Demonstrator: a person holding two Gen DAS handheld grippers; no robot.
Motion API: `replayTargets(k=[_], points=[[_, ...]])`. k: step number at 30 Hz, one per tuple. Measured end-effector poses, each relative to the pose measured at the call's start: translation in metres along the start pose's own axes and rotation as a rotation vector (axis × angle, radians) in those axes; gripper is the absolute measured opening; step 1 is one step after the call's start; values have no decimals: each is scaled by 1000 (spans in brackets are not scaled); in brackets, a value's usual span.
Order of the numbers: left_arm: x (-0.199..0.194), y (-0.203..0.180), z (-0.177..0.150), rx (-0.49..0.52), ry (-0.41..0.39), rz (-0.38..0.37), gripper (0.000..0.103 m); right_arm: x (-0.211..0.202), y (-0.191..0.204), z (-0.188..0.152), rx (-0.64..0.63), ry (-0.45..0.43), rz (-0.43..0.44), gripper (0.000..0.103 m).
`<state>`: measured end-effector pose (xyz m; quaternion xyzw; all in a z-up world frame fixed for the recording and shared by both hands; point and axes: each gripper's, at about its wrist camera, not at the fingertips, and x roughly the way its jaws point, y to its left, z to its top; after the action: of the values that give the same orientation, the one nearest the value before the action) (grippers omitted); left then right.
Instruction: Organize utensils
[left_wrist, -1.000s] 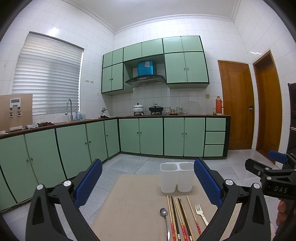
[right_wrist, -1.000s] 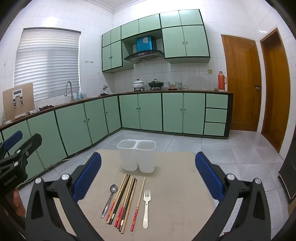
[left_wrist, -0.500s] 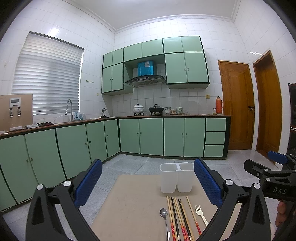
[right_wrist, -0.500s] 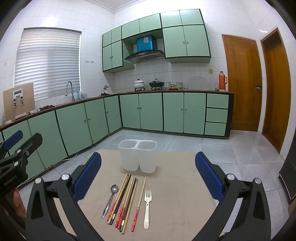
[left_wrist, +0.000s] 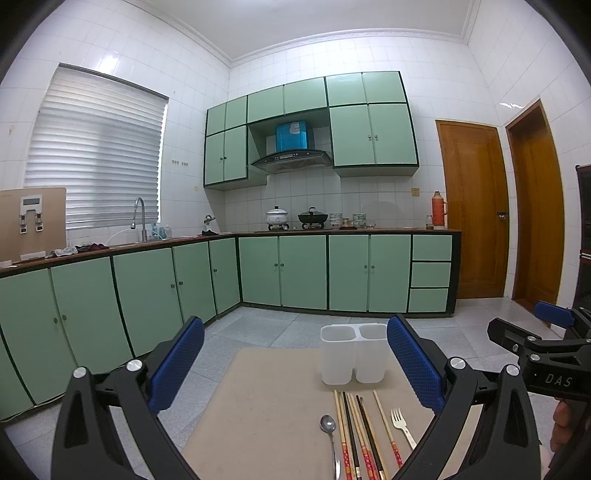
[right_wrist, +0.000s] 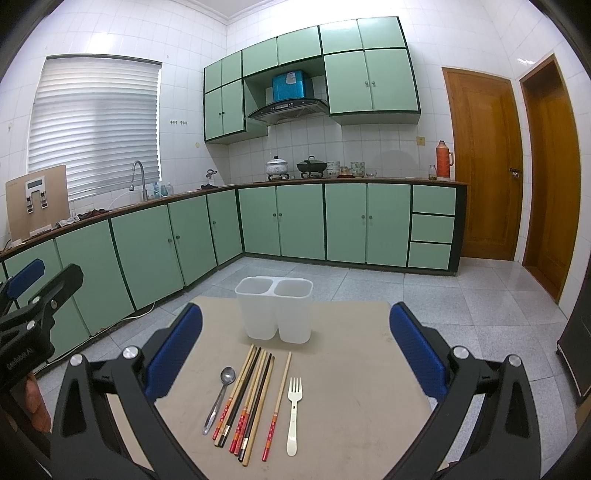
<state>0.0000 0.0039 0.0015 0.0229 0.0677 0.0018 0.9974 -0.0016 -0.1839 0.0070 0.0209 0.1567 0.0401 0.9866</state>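
A white two-compartment utensil holder (right_wrist: 274, 309) stands empty at the far side of a beige table (right_wrist: 351, 369). In front of it lie a metal spoon (right_wrist: 219, 397), several chopsticks (right_wrist: 247, 397), one chopstick apart (right_wrist: 277, 402) and a cream fork (right_wrist: 294, 410). My right gripper (right_wrist: 295, 354) is open and empty above the near edge, over the utensils. My left gripper (left_wrist: 295, 365) is open and empty, left of the utensils. It sees the holder (left_wrist: 354, 358), spoon (left_wrist: 328, 428), chopsticks (left_wrist: 360, 432) and fork (left_wrist: 402, 426).
Green cabinets and a counter (right_wrist: 258, 221) run along the back and left walls. Wooden doors (right_wrist: 484, 166) stand at the right. The tiled floor (right_wrist: 480, 306) surrounds the table. Each gripper shows at the edge of the other's view.
The right view has crept slightly forward and down toward the utensils. The left gripper has barely moved. Nothing was taken hold of.
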Motion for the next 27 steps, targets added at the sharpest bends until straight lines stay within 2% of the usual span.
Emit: replayTargets(k=[27], points=[[2,3,-3,-1,1,-1,97,12,0,-7,4,6,-2,98]])
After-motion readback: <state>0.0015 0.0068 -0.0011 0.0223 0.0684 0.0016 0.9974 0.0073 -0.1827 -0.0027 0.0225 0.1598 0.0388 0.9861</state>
